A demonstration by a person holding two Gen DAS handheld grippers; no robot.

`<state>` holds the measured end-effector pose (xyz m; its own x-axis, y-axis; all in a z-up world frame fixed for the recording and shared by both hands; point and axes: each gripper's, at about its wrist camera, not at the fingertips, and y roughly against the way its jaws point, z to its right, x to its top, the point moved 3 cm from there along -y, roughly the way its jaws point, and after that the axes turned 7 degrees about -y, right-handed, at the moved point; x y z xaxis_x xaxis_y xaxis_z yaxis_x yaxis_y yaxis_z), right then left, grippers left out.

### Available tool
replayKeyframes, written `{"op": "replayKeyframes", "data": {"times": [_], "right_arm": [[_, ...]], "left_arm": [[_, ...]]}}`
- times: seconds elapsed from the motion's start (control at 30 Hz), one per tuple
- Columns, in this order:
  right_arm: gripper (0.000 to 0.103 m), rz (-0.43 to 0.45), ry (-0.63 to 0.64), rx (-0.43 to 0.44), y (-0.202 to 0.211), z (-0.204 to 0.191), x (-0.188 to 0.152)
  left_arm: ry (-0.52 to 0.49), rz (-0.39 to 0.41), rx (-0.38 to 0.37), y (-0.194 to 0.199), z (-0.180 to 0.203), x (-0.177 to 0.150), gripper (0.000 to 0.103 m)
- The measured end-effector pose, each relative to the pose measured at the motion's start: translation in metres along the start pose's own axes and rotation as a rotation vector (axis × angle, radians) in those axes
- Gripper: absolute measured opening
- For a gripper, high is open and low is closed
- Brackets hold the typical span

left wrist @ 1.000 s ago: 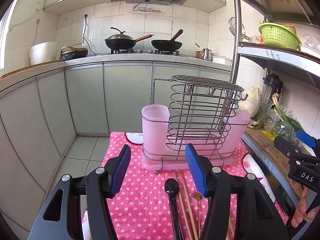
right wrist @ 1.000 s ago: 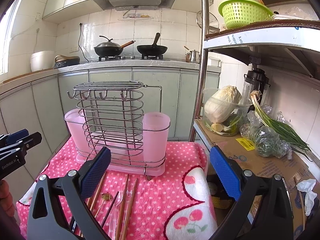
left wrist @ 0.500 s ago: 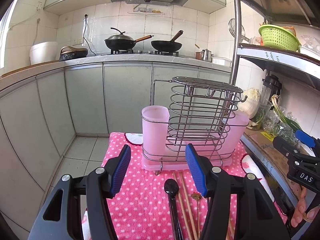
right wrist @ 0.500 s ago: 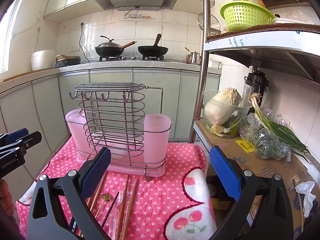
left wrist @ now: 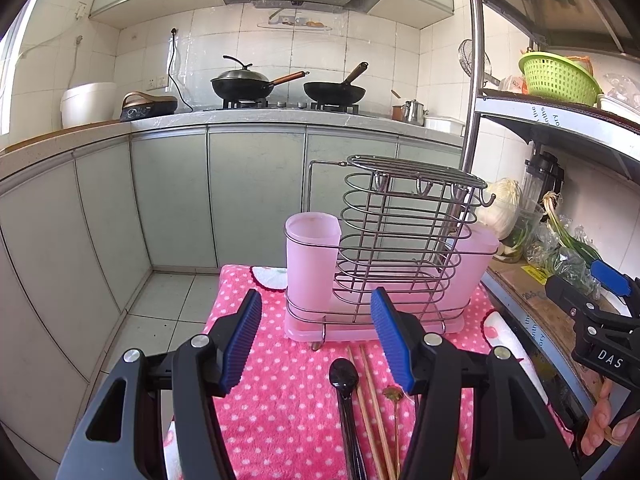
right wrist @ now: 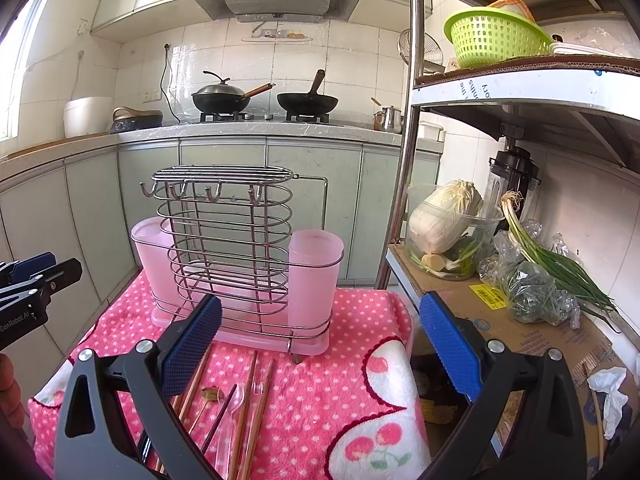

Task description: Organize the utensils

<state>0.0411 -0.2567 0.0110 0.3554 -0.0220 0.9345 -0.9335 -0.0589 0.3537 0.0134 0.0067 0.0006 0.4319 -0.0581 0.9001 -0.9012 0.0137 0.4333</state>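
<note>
A wire utensil rack (left wrist: 404,240) (right wrist: 224,248) with two pink cups (left wrist: 313,256) (right wrist: 314,280) stands on a pink polka-dot cloth (left wrist: 280,392) (right wrist: 352,364). In front of it lie a black spoon (left wrist: 346,380), wooden chopsticks (left wrist: 370,392) (right wrist: 256,404), a small gold spoon (left wrist: 394,396) and a clear spoon (right wrist: 234,400). My left gripper (left wrist: 316,338) hovers open above the black spoon. My right gripper (right wrist: 320,340) is wide open, over the cloth right of the utensils. Neither holds anything.
A metal shelf (right wrist: 500,320) at the right holds a cabbage (right wrist: 444,216), green onions (right wrist: 552,256) and a blender (right wrist: 512,172). A green basket (right wrist: 492,40) sits higher up. Cabinets and a stove with two pans (left wrist: 288,88) stand behind. Tiled floor (left wrist: 168,308) lies left of the cloth.
</note>
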Motion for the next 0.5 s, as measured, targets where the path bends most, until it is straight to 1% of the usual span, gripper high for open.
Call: {"op": "replayKeyframes", "data": {"times": [0.5], "right_arm": [[0.100, -0.013, -0.001, -0.004, -0.0049, 0.0006, -0.0045]], "left_arm": [[0.004, -0.014, 0.002, -0.0050, -0.0028, -0.0037, 0.056]]}}
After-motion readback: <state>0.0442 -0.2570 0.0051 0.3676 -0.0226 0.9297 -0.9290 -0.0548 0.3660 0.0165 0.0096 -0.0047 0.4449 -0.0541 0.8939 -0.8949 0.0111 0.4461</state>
